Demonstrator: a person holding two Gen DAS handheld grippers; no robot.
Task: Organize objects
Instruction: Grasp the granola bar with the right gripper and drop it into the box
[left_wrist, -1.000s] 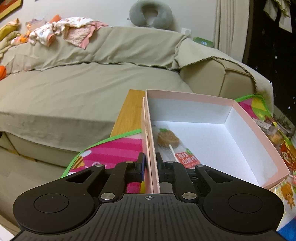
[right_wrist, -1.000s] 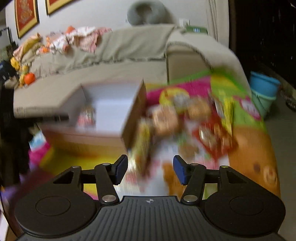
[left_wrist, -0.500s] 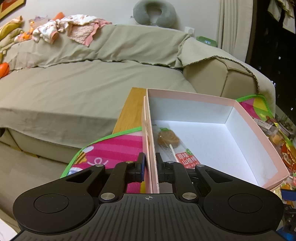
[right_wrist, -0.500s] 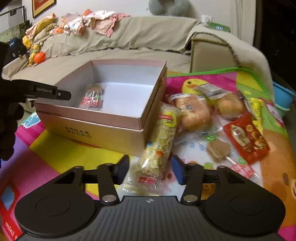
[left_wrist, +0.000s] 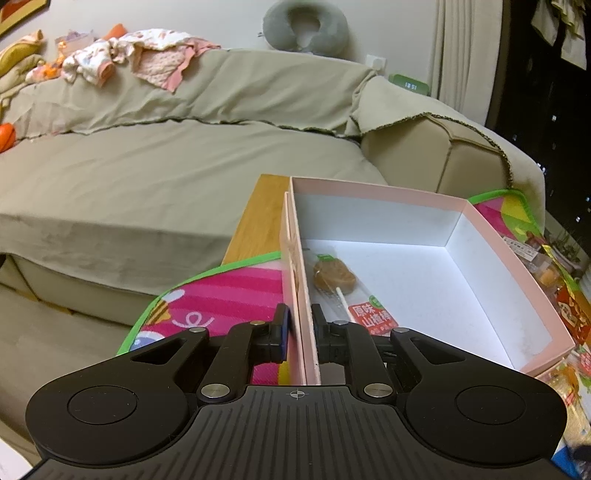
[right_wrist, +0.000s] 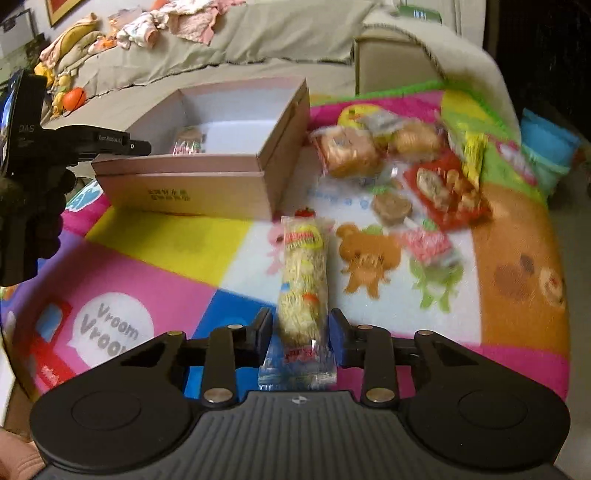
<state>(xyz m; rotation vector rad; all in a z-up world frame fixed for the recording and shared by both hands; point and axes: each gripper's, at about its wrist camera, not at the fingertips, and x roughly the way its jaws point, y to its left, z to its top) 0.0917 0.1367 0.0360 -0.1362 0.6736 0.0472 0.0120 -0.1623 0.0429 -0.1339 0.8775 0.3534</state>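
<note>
Beige covered sofa (left_wrist: 177, 177) against a pale wall (left_wrist: 221, 22), grey neck pillow (left_wrist: 304, 22) on top, curtain (left_wrist: 465, 55) at right.

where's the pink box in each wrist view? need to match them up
Left wrist: pink box fills centre-right, its near wall pinched by the left gripper.
Right wrist: pink box upper left, on the mat.
Shared landmark: the wrapped lollipop inside the box.

Pink box (right_wrist: 192, 184) interior mostly bare, snack cluster (right_wrist: 399, 162) crowding right mat (right_wrist: 166, 236)
</note>
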